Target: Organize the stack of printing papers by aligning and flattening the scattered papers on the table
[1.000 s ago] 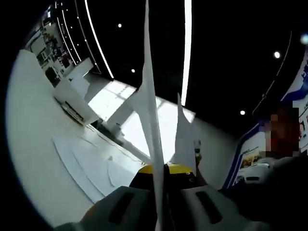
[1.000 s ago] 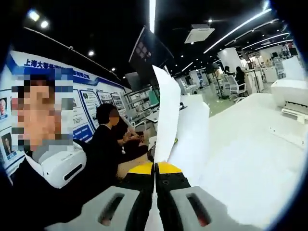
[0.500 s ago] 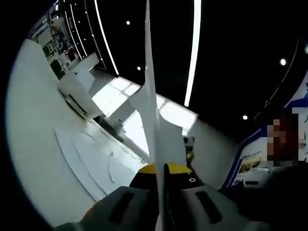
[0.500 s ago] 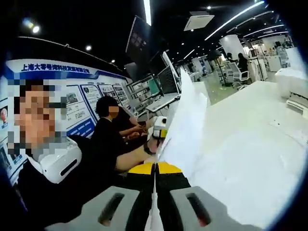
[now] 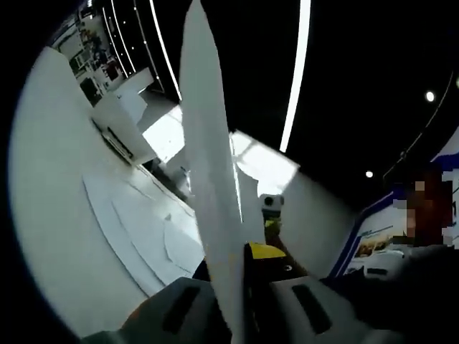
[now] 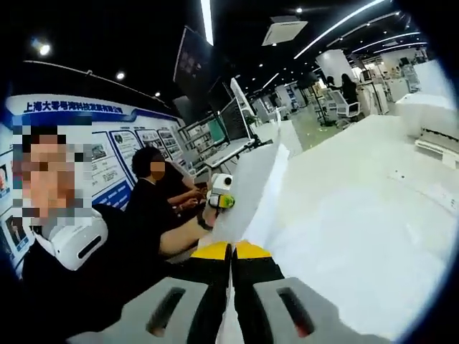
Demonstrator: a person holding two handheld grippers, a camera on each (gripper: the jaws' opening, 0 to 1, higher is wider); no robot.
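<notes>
Paper (image 5: 208, 179) stands on edge between the closed jaws of the left gripper (image 5: 240, 287), rising straight ahead of it, lifted off the white table (image 5: 50, 215). In the right gripper view, the right gripper (image 6: 231, 269) is likewise clamped on a sheet of paper (image 6: 251, 197) that leans away to its right over the table. More sheets (image 5: 143, 229) lie overlapping on the tabletop left of the left gripper. A printer (image 5: 118, 136) sits farther off beyond them.

We are seeing flat white paper sheets (image 5: 143, 229) lying mid-table on the white table (image 5: 50, 215), a white printer (image 5: 118, 132) standing at its far edge; the near side is lying open.
</notes>
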